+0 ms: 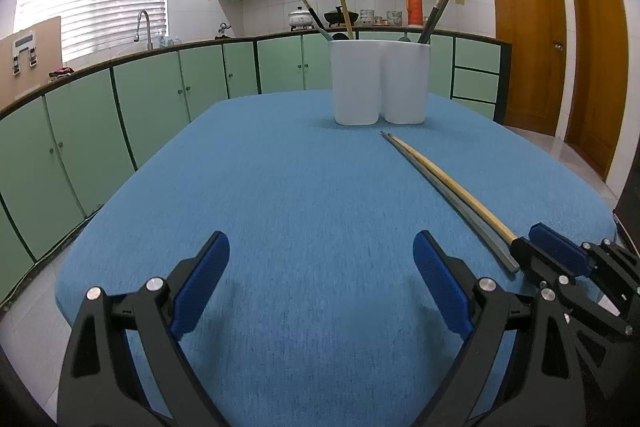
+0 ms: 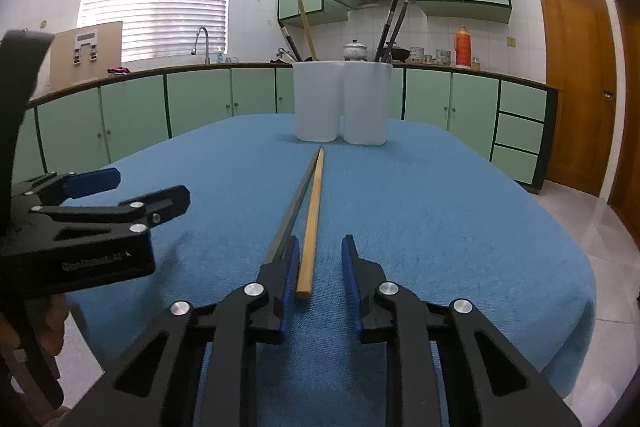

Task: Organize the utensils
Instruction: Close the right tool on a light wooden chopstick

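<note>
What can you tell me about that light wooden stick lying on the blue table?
The wooden chopstick is a long, slim, pale tan rod that looks like plain wood or bamboo, tapering toward its far tip. It lies flat on the blue tablecloth, pointing at the white utensil holder. A grey chopstick lies alongside, the two tips nearly meeting. Its blunt near end sits between the right gripper pads; there is still a gap to the right pad, so it is not yet clamped.

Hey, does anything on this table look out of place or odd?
Two chopsticks, one wooden and one grey, lie loose on the blue tablecloth instead of standing in the white holder with the others. They cross near the far tips. Nothing looks spilled or damaged.
</note>
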Tool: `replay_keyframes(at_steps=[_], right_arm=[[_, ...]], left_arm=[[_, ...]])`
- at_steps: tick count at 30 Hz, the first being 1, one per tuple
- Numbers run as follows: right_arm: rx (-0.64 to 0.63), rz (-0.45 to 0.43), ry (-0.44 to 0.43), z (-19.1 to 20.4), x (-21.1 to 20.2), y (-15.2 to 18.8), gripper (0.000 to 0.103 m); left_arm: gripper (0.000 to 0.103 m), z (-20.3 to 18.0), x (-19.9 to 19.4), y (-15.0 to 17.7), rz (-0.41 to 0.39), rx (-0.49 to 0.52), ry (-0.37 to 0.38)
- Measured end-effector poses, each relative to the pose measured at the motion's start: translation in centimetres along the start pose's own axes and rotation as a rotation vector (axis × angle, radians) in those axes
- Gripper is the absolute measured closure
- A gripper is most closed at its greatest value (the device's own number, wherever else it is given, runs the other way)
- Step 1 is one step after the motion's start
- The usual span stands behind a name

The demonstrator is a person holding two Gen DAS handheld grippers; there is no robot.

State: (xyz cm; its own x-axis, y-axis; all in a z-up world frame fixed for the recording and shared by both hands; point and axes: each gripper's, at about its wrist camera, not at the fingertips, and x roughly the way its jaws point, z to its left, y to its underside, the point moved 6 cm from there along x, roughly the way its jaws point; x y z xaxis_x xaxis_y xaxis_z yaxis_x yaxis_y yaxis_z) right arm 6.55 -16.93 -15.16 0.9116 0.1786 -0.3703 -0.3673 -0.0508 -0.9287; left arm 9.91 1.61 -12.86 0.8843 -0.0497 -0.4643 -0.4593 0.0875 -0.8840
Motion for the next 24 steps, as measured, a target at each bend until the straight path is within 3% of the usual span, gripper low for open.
replay_keyframes(at_steps=[10,17,24], right_arm=[[-0.018,-0.027,0.014,0.7,0.7,0.1,0.095],[-0.017,-0.046,0.028,0.6,0.6,0.1,0.096],[0.008,-0.106,0.1,-1.0,-1.0,-0.9,0.096]], left_arm=[[0.013,-0.1,0.2,-0.2,0.005,-0.005,0.0],[0.013,-0.3,0.1,-0.2,0.002,-0.007,0.003],[0.013,-1.5,-0.1,-0.1,-0.007,-0.007,0.026]])
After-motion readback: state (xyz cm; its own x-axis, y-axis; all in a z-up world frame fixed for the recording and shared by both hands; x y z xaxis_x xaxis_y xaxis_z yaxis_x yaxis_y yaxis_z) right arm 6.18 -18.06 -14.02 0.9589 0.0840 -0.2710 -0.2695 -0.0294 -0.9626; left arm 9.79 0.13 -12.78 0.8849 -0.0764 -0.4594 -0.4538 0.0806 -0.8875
